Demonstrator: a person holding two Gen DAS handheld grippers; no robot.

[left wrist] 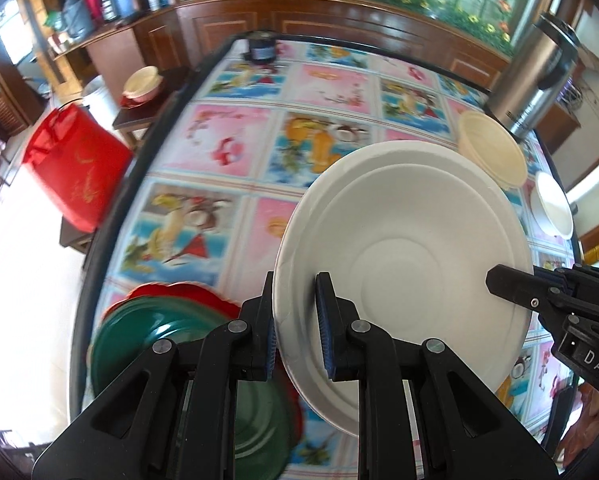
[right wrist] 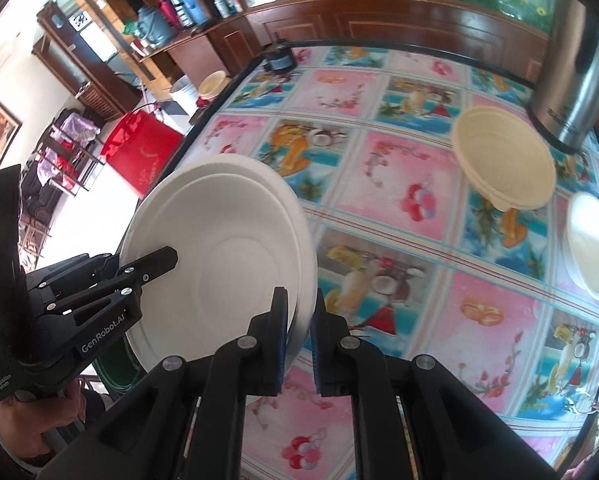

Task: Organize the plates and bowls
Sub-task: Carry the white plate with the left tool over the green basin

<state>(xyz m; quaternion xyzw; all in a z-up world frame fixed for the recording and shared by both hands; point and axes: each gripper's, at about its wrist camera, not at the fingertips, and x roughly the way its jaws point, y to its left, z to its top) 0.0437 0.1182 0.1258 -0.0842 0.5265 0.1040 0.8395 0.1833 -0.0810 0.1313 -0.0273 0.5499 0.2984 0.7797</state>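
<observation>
we record a table covered in a cloth of pink and blue picture squares, set before a wood-panelled wall with a flower mural above. on the far right stands a steel thermos, and just in front of it a stack of cream bowls; to the right of that, near the table edge, sits a white bowl. a small dark jar rests at the far edge. off the table to the left we note a red bag on the floor.

the white plates, two nested together, are held tilted above the table, clear of the cloth. the left gripper pinches their near-left rim, one finger on each face. the right gripper straddles the opposite rim; in its own view a narrow gap shows beside the rim, so we cannot tell whether it is clamped or only closing.

below the left gripper, at the near-left corner, a green plate lies on a red plate.
</observation>
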